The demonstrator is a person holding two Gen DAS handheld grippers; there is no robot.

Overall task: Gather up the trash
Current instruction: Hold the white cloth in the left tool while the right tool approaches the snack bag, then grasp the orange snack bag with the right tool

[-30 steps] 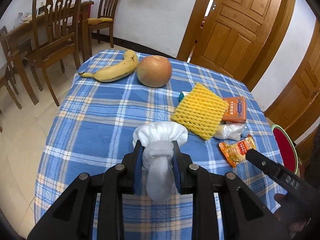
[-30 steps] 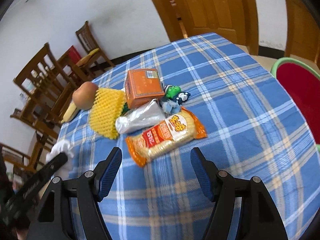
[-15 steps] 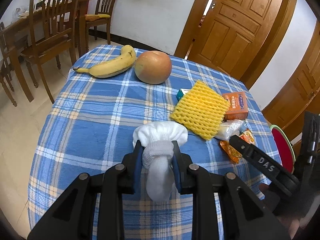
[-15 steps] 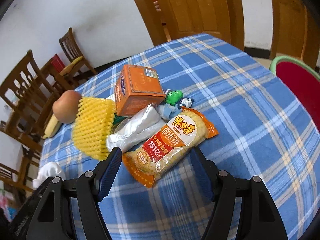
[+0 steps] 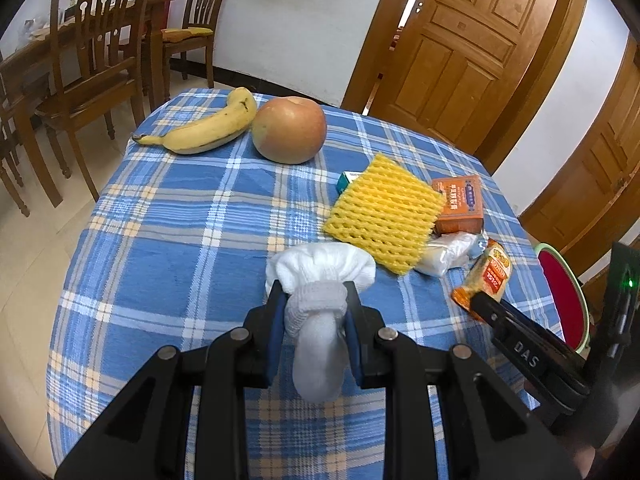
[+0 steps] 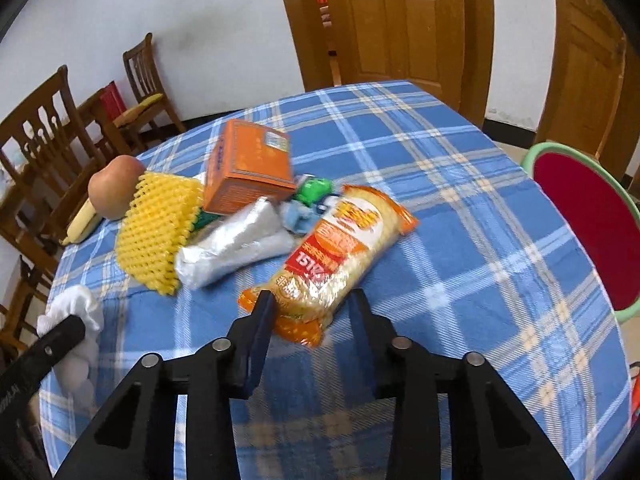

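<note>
So the counter [image 5: 168,240] with the blue plaid cloth carries everything, and the trash sits bunched toward my right side, which is why my right claw [image 6: 310,306] is the one going in there. The apple [image 5: 289,129] and banana [image 5: 208,128] are parked at the far end, well apart from the junk, so I figure those aren't trash. Nearer in, the yellow foam net [image 6: 160,232] leans over the orange box [image 6: 250,164], with a silvery wrapper [image 6: 236,246] just beside them. My left claw [image 5: 315,316] is clamped on a white sock [image 5: 318,312], keeping it off the cloth. The snack packet [image 6: 340,248] is what I'm after: compared to half a second ago my right claw has slid forward, and its spread fingers now straddle the packet's near end, not squeezed yet.
</note>
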